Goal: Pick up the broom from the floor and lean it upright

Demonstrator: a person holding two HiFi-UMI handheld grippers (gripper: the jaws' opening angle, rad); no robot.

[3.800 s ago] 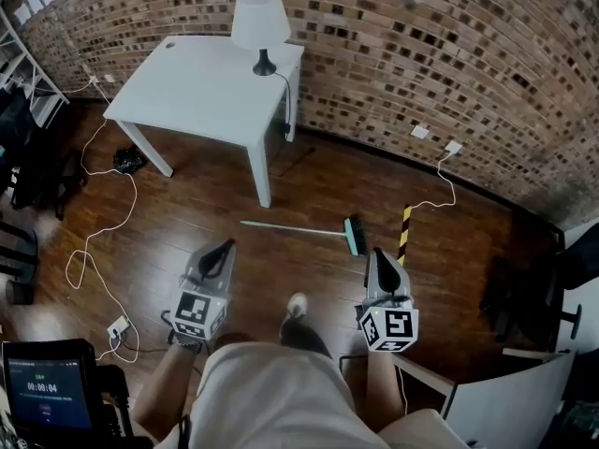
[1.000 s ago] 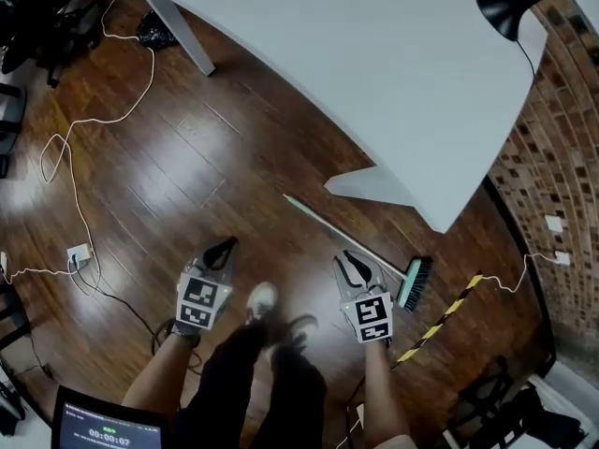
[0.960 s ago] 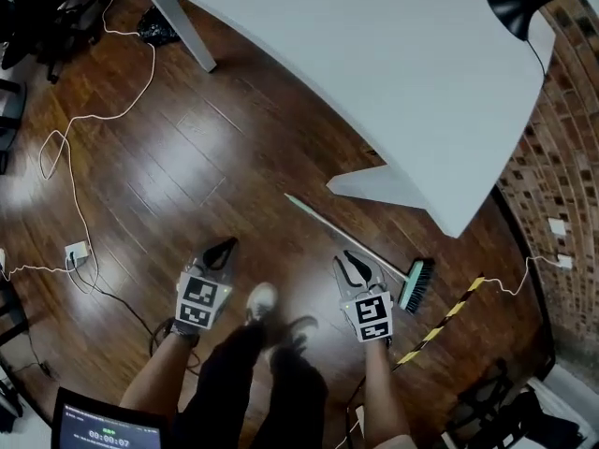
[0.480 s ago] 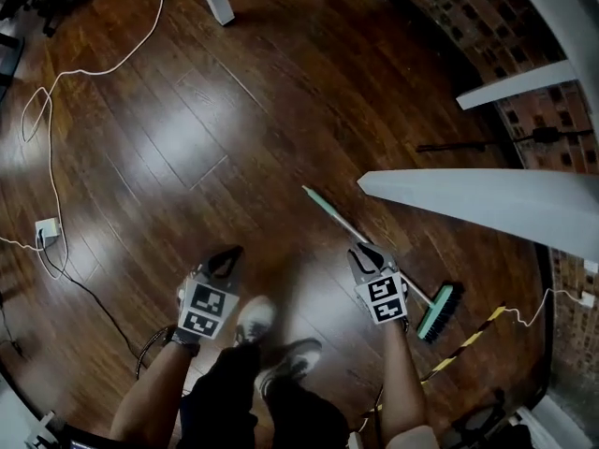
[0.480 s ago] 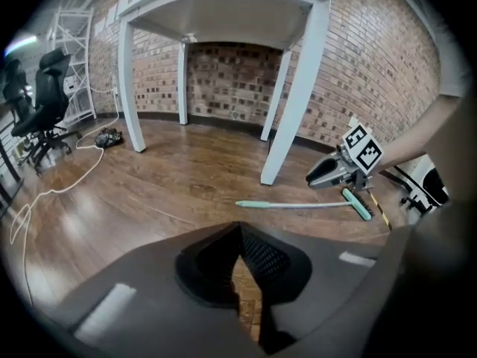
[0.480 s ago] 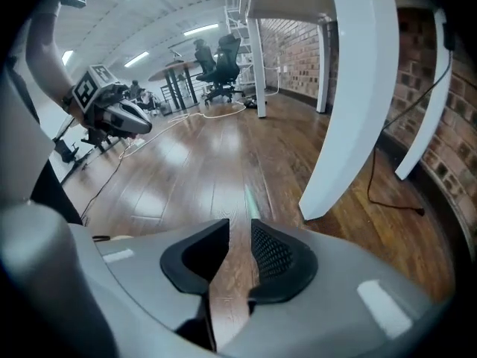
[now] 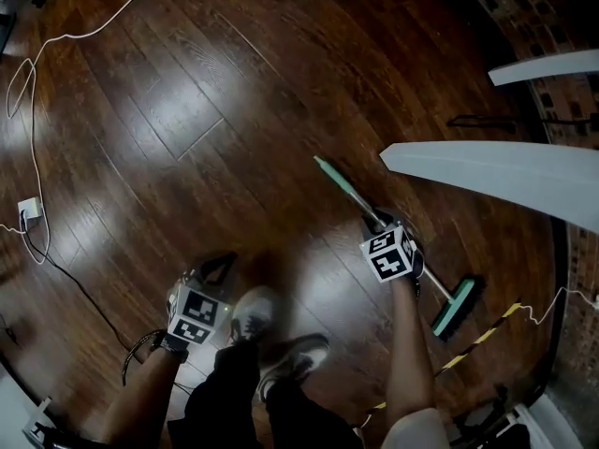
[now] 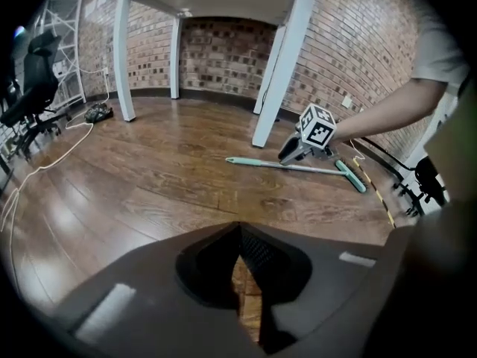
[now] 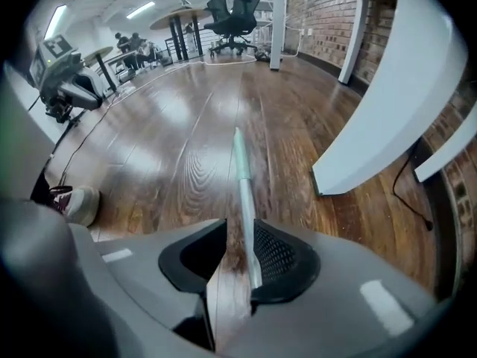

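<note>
Teal-headed broom point(image 7: 346, 188) lies flat, handle between just-opening right fingers point(image 9: 279, 256); left fingers point(image 8: 261, 256) closed, empty.

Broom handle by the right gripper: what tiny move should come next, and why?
Probably close the right gripper on the broom handle. Its jaws have just been opening and now straddle the handle, which lies flat on the floor, without squeezing it.

Broom point(image 7: 343, 184) on floor point(image 7: 187, 110), nr table leg point(image 7: 487, 171).
</note>
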